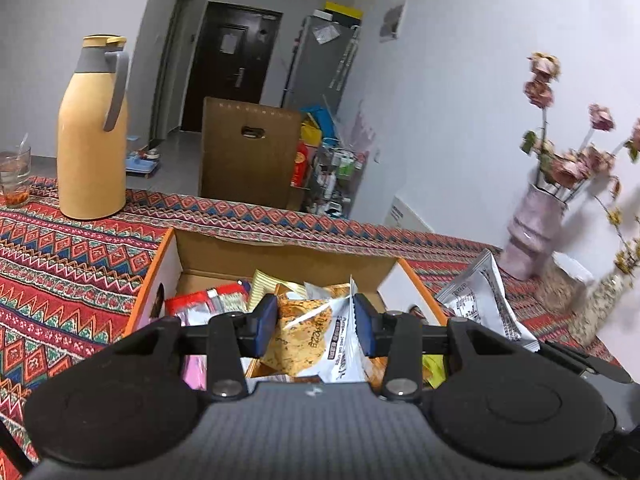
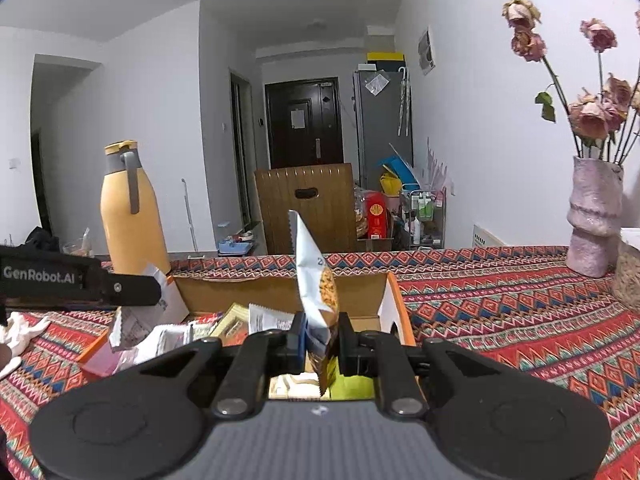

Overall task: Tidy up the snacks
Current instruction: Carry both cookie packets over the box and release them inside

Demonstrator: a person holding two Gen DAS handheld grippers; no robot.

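An open cardboard box (image 1: 280,254) with orange edges sits on the patterned tablecloth and holds several snack packets (image 1: 208,304). My left gripper (image 1: 316,326) hangs over the box, its blue pads shut on a white and orange crisp packet (image 1: 308,336). My right gripper (image 2: 322,340) is shut on the lower end of another white and orange packet (image 2: 316,280), which stands upright above the box (image 2: 280,292). In the right wrist view the left gripper (image 2: 154,290) comes in from the left with its packet (image 2: 138,322) hanging below. In the left wrist view the right gripper's packet (image 1: 478,300) shows its grey printed back.
A yellow thermos jug (image 1: 92,132) and a glass with a spoon (image 1: 14,176) stand at the table's far left. A pink vase of dried roses (image 2: 594,216) stands far right by the wall. A wooden chair (image 2: 306,204) is behind the table.
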